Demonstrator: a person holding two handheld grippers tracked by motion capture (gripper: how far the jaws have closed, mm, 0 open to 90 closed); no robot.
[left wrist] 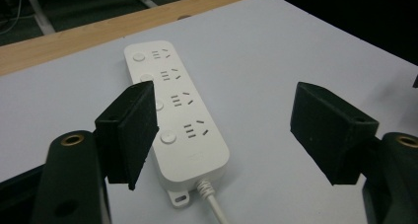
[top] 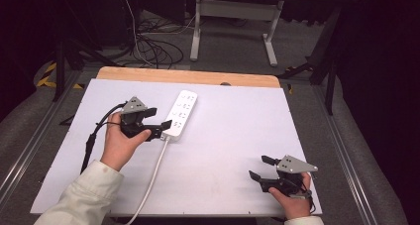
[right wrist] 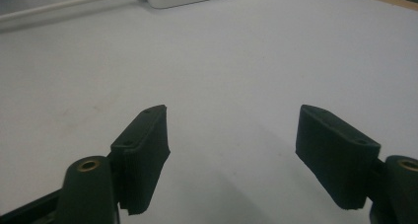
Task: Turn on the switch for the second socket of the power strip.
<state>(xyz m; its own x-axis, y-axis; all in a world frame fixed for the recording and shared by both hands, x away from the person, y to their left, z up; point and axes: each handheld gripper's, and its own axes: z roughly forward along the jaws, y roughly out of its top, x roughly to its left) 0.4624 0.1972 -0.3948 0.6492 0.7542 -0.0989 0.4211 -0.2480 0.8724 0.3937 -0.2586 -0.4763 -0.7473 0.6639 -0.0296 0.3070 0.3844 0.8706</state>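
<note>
White tabletop (top: 237,136) w/ wood edge; dark room, floor cables (top: 153,49)

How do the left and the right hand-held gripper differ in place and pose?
The left hand-held gripper is at the cable end of the power strip; the right hand-held gripper is over bare table, far from it. The left points right, the right points left. Both are open and hold nothing.

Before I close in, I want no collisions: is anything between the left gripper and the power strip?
Nothing visible. The left gripper hangs open at the power strip's cord end, bare table around it.
</note>
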